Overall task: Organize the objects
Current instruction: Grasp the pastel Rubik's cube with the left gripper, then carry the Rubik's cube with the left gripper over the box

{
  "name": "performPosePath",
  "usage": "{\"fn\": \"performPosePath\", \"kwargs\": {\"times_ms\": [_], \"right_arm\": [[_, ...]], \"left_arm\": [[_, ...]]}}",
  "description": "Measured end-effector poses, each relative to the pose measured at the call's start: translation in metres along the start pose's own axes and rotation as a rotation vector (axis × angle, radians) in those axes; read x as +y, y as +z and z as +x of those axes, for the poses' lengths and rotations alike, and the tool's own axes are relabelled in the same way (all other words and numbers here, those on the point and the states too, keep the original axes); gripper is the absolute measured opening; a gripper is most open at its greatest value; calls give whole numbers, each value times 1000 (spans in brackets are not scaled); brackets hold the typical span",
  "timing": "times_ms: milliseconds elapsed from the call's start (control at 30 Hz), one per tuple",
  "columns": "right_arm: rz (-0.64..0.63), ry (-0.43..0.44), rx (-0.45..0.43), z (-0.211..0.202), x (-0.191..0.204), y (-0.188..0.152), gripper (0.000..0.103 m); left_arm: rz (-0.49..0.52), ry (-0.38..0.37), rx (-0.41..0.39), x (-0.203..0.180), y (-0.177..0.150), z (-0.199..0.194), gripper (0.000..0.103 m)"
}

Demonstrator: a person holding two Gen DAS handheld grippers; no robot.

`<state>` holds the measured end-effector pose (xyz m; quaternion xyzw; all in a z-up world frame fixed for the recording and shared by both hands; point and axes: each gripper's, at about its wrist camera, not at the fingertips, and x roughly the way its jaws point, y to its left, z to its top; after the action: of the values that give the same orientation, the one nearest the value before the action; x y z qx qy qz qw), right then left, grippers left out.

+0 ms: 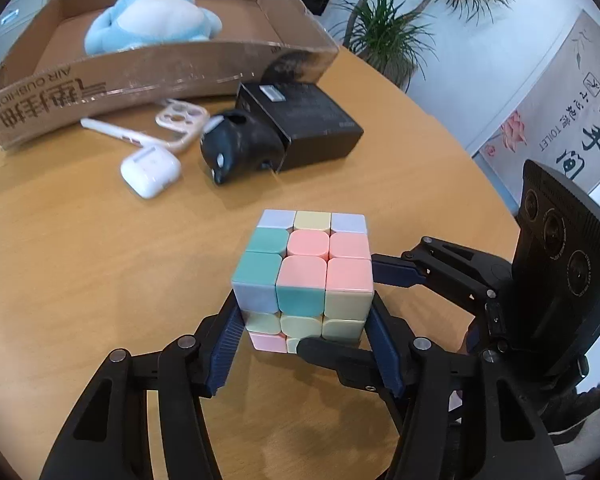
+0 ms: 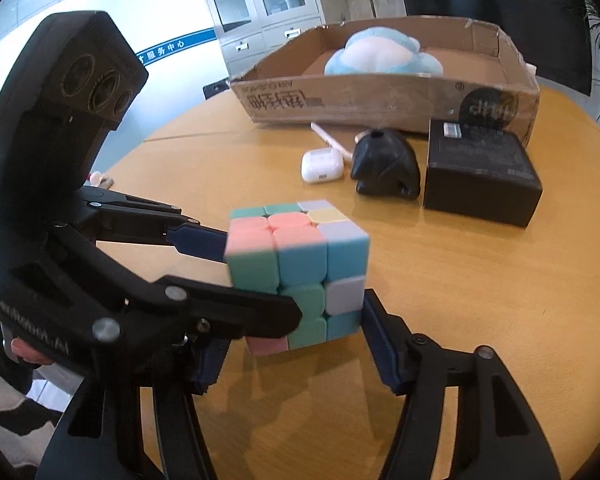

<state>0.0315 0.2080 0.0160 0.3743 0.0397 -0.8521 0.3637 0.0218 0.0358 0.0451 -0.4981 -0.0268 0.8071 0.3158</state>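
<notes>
The cube [image 1: 304, 276] sits on the table [image 1: 100, 260] between both grippers' fingers; behind it lie the earbud case [image 1: 150, 172], pen [image 1: 116, 133] and black box [image 1: 304, 124]; the plush toy [image 1: 152, 20] lies in the cardboard tray [image 1: 140, 76] farthest back.

Pastel cube [image 1: 302, 280] on a tan wood-grain bench [image 1: 100, 260]

Pink, mint, lilac and cream tiles are shown; a pale blue plush [image 1: 152, 20] is seen in the brown cardboard box [image 1: 160, 72].

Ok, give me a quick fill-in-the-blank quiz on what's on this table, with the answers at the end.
1. Both claws close on the pastel ____ from different sides.
2. The only thing inside the cardboard box is a blue ____.
3. The white earbud case lies on the ____, outside the box.
4. The black box stands ____ the cardboard box.

Missing words: cube; plush toy; table; outside
</notes>
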Motion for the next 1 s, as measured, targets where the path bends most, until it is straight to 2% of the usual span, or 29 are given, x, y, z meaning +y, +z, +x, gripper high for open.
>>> {"fn": "performPosePath", "kwargs": {"times_ms": [500,1000], "right_arm": [[5,64,-63,2,0,51,59],[-32,66,-109,8,-1,113,59]], "left_arm": [[-3,54,-87,12,33,-38,58],[15,88,-185,32,85,-70,58]]}}
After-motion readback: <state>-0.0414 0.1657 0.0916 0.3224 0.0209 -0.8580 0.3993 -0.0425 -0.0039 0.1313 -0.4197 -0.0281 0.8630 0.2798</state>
